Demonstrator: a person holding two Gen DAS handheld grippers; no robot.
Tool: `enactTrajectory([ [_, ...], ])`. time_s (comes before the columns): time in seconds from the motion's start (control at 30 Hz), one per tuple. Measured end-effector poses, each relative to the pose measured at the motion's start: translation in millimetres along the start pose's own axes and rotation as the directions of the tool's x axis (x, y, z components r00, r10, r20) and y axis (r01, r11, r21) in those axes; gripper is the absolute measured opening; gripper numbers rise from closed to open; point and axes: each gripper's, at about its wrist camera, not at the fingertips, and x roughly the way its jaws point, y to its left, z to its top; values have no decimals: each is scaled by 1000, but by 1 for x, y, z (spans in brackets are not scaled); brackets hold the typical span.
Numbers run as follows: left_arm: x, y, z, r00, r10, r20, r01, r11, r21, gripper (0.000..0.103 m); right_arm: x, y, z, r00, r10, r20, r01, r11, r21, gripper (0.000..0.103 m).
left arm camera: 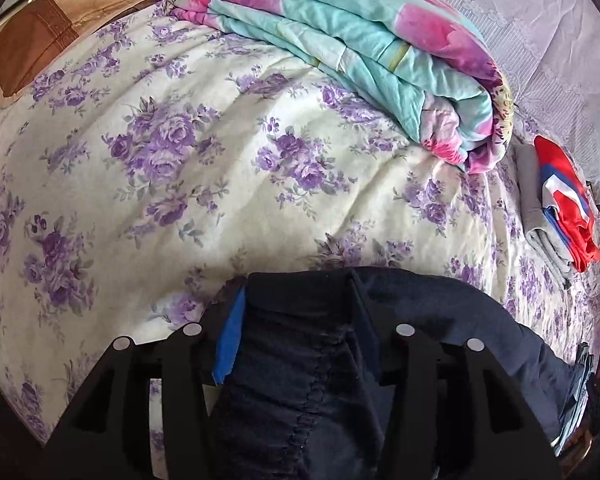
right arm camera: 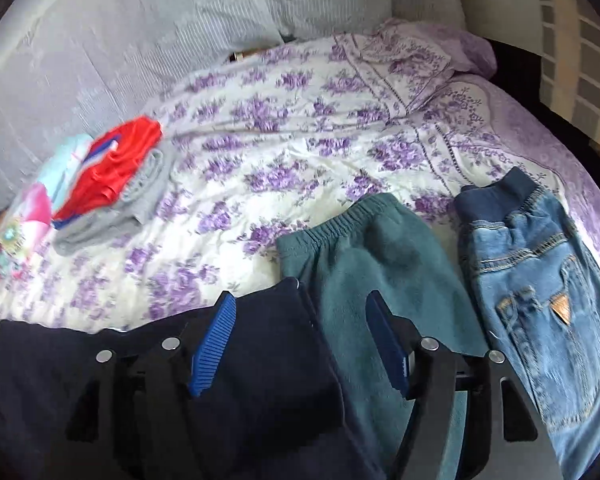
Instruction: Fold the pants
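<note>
Both grippers worked the navy pants (left arm camera: 300,380) at lower frame on the floral bed (left arm camera: 160,140): left gripper (left arm camera: 300,340) clamped on bunched cloth, right gripper (right arm camera: 300,344) spread apart over them. No lettering was legible.

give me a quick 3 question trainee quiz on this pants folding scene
1. True or false: the right gripper is open.
2. Which pants lie between the navy pants and the jeans? A) red B) green C) grey
3. Fill in: the left gripper has the navy fabric between its ____.

Key
1. True; its blue pads stand well apart.
2. B, the green pants.
3. fingers; whether they are pinched shut is unclear.
</note>
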Motion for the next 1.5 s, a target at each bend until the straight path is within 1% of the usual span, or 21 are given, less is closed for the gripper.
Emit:
enactTrajectory([
  [0.03,-2,0,-1,1000,2,10,-2,1000,3,45,11,1,-4,999,22,-25,-22,1000,20,45],
  [0.07,-5,-1,-3,1000,12,28,-12,1000,14,44,17,1,-9,996,78,-48,-75,996,47,14],
  [0.13,-16,-8,-6,996,43,72,-47,998,50,43,5,1,-13,995,100,5,-100,992,74,5],
  [0.2,-35,-16,-5,990,50,129,-60,995,74,43,-19,-2,-9,988,129,82,-137,986,95,5],
  [0.3,-67,-22,7,981,-7,193,-6,998,65,43,-55,2,11,972,139,188,-153,986,61,5],
  [0.43,-84,-38,25,957,-16,289,8,999,31,43,-63,11,34,950,112,293,-134,989,55,4],
  [0.53,-63,-34,39,959,2,283,7,1000,-29,43,-17,12,38,975,22,223,-39,997,71,7],
  [0.6,-19,-23,43,985,42,168,-29,996,-81,43,29,11,30,997,-45,62,43,998,37,9],
  [0.63,5,-15,43,995,57,81,-48,992,-115,44,40,10,24,997,-77,19,77,997,28,9],
  [0.67,18,-8,40,999,36,34,-31,990,-140,44,38,7,17,997,-70,34,69,997,46,9],
  [0.8,-14,-3,26,996,-14,90,22,996,-87,53,-14,7,1,987,-33,155,16,994,111,11],
  [0.93,-71,-7,-1,985,-50,164,48,999,12,58,-72,62,-16,961,172,217,-172,985,-21,11],
  [1.0,-90,-12,-20,982,-102,158,91,993,76,58,-90,112,-35,941,280,189,-257,956,-138,11],
  [1.07,-97,-23,-46,988,-97,124,78,986,150,58,-98,165,-59,917,381,117,-346,906,-245,11],
  [1.1,-95,-29,-59,991,-83,107,62,981,186,58,-98,192,-71,900,432,66,-397,871,-288,15],
  [1.17,-87,-37,-83,995,-41,86,20,972,235,58,-95,238,-93,869,496,-12,-470,815,-339,35],
  [1.27,-71,-38,-107,992,55,115,-84,960,269,60,-84,293,-118,878,477,-50,-454,792,-408,35],
  [1.33,-56,-36,-115,981,127,144,-164,945,282,69,-58,320,-133,894,426,-138,-441,789,-427,35],
  [1.4,-43,-34,-123,965,180,192,-229,932,280,86,-17,331,-147,902,344,-260,-426,810,-404,35],
  [1.43,-42,-33,-124,960,193,202,-244,931,272,87,-13,326,-146,897,368,-243,-437,817,-376,34],
  [1.5,-46,-26,-118,970,160,182,-202,949,243,88,-19,320,-140,890,378,-255,-446,837,-317,33],
])
